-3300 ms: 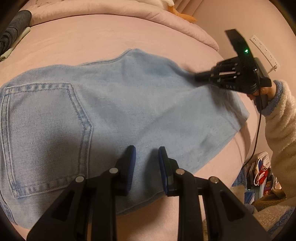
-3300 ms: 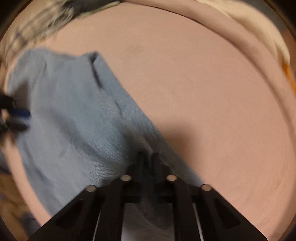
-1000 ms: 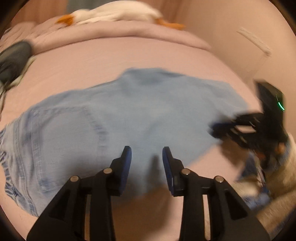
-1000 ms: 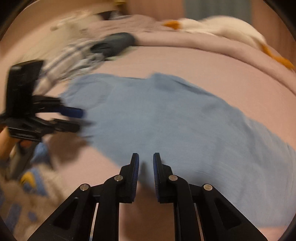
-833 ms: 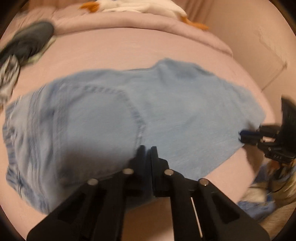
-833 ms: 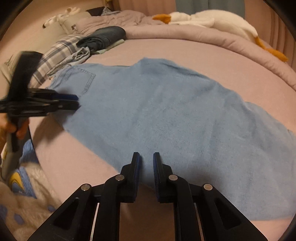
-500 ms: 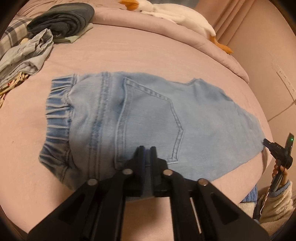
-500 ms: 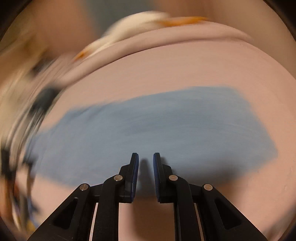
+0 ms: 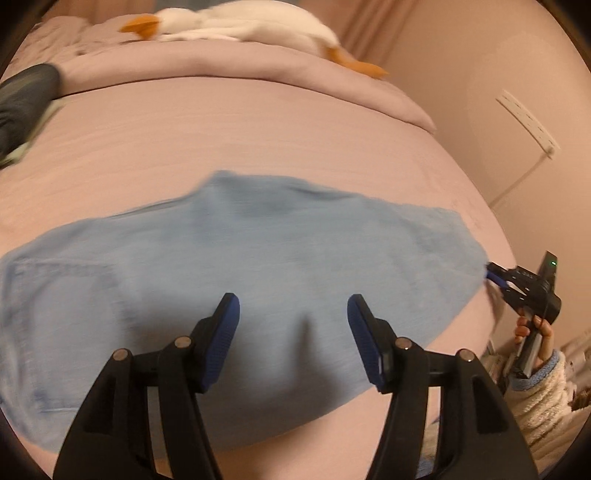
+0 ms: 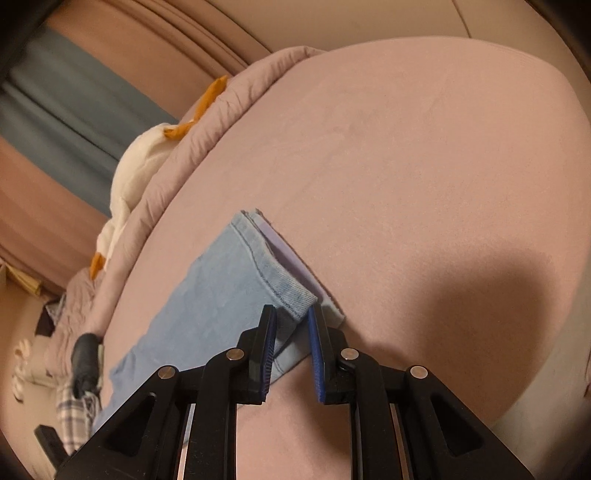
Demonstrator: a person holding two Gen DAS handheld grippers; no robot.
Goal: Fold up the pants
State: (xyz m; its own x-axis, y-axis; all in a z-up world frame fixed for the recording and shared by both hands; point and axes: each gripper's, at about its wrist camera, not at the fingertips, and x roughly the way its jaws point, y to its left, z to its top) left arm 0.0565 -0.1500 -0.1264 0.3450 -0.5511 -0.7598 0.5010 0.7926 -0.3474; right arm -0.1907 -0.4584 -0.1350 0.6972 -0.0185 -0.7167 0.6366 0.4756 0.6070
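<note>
Left wrist view: the left gripper (image 9: 293, 325) hovers with jaws spread wide over the near edge of the pants (image 9: 258, 266), which lie flat across the pink bed (image 9: 295, 140). A plush goose (image 9: 243, 22) rests at the far side.

Right wrist view: the right gripper (image 10: 291, 332) has jaws parted, straddling the pants' hem corner (image 10: 295, 299) without clamping it.

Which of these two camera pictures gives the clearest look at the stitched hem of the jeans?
The right wrist view: the hem is sharp, stitching visible, just ahead of the right gripper. The left wrist view shows the jeans blurred, the hem only a far edge.
</note>
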